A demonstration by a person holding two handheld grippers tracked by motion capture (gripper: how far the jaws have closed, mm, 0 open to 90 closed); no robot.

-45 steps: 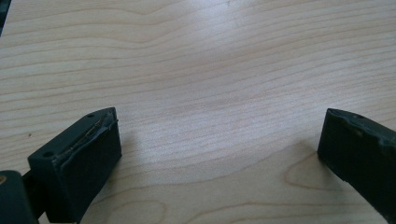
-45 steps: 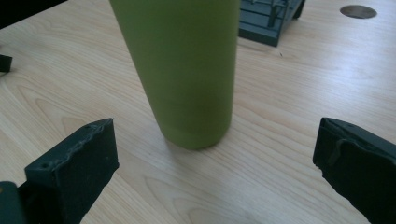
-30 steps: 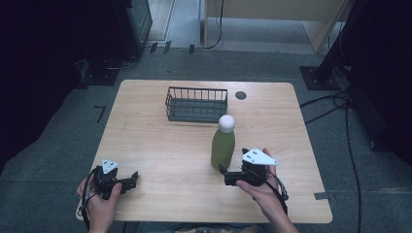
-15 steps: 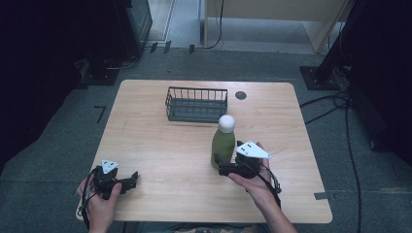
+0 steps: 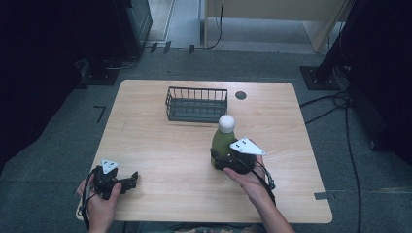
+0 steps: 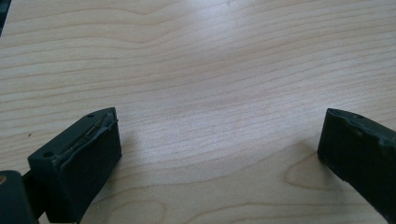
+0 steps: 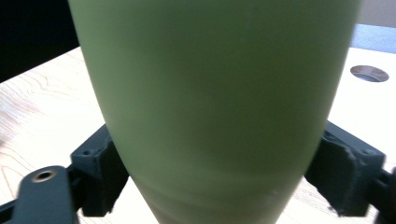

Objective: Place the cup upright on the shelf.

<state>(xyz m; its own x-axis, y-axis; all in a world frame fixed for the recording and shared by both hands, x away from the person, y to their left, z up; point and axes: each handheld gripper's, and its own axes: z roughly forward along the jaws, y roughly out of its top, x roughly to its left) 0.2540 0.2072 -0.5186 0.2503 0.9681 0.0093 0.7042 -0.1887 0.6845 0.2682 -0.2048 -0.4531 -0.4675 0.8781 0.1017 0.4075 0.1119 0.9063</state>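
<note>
Your right gripper (image 5: 219, 160) has the green bottle (image 5: 222, 145) upright between its jaws, a pad at each side of the base; whether they clamp it, I cannot tell. Your left gripper (image 5: 131, 178) rests spread wide on the bare table (image 5: 165, 145).

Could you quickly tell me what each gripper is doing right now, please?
Left gripper: open, empty, low over the table.
Right gripper: jaws around the green bottle; whether they grip it cannot be told.

A green bottle (image 7: 215, 107) stands between the tongs (image 7: 224, 179), both jaws flanking its sides.
</note>
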